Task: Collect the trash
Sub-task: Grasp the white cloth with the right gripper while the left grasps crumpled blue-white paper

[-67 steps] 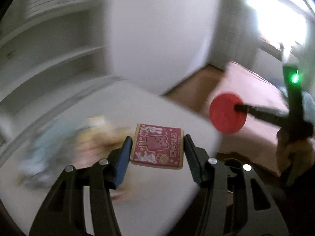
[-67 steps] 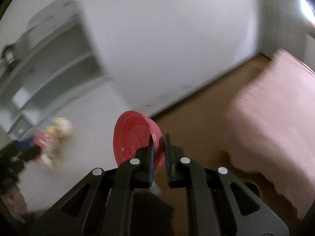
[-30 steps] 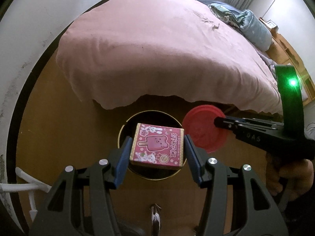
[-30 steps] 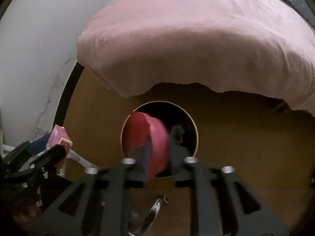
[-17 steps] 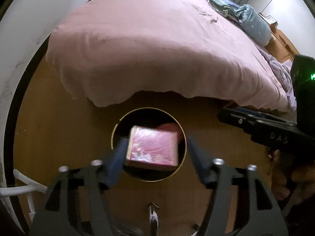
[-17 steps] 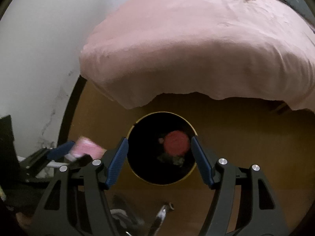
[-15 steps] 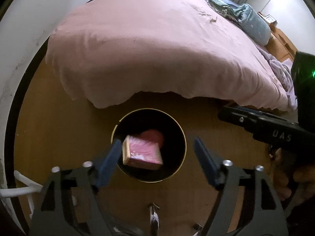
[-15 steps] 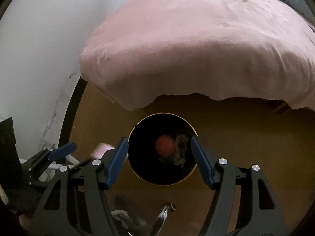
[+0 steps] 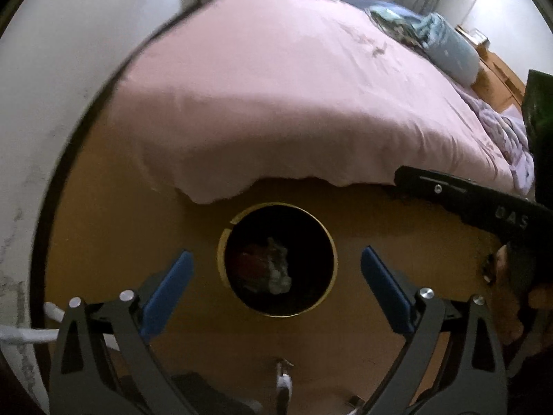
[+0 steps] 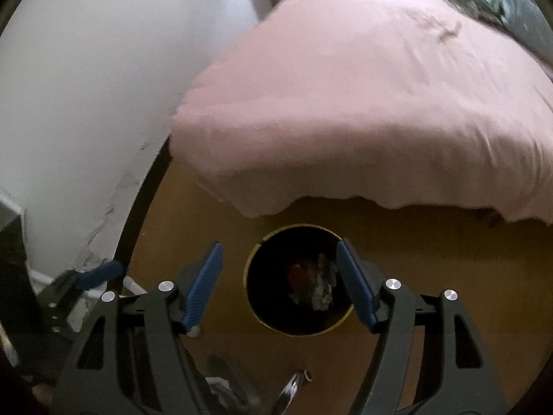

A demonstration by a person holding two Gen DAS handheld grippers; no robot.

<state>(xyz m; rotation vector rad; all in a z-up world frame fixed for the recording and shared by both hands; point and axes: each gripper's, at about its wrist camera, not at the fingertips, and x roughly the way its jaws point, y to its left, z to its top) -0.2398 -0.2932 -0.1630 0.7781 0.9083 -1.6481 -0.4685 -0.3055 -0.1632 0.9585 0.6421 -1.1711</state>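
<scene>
Over the floor by the bed: bin [image 9: 276,314] sits directly below both grippers, trash [image 9: 264,268] lying in its bottom. Left gripper [image 9: 276,292] and right gripper [image 10: 279,282] both spread wide, empty. Neither is clearly nearer; no further trash visible here.

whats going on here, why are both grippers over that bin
A person holds a tool in each hand above a round black bin on the wooden floor, beside a bed with a pink cover. Both the left tool and the right tool are open and empty. Trash lies at the bottom of the bin: something red and a crumpled pale scrap.
</scene>
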